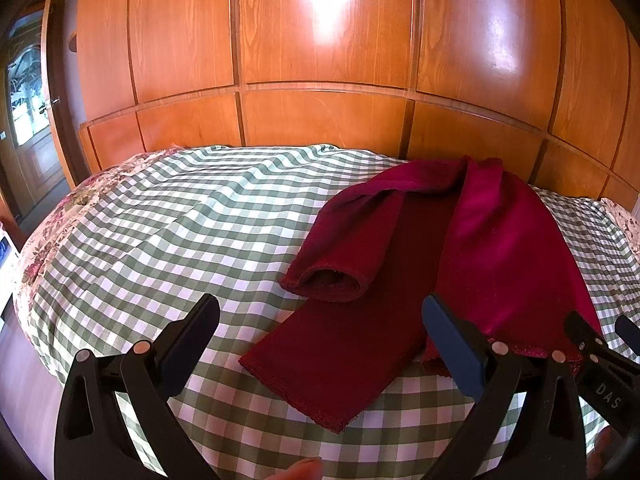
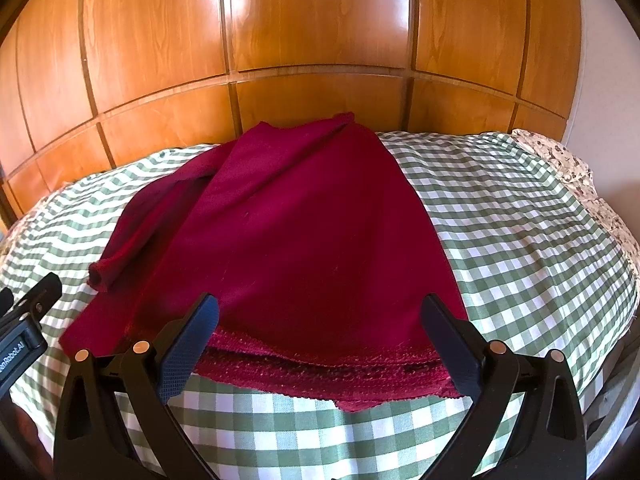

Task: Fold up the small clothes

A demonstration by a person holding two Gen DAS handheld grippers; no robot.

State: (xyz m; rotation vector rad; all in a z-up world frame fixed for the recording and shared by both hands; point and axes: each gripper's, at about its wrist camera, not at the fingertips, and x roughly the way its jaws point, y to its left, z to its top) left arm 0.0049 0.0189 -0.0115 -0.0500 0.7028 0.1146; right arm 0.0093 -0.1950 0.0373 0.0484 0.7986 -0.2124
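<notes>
Garment: dark red knit sweater (image 2: 304,232) lies partly folded on the green-and-white checked bedspread (image 2: 520,240), one sleeve (image 1: 344,236) laid across its left side.
Left gripper (image 1: 320,340): jaws spread wide, holding nothing, over the sweater's near left corner.
Right gripper (image 2: 320,340): jaws spread wide, holding nothing, straddling the sweater's near hem.
Behind the sweater: glossy wooden panelled wardrobe (image 1: 320,60).

The sweater (image 2: 304,232) lies on the bed (image 2: 520,240), reaching from its near edge toward the far edge. A sleeve (image 1: 352,236) is folded over its left side (cuff nearest), and the wardrobe (image 2: 320,40) stands behind the bed.
</notes>
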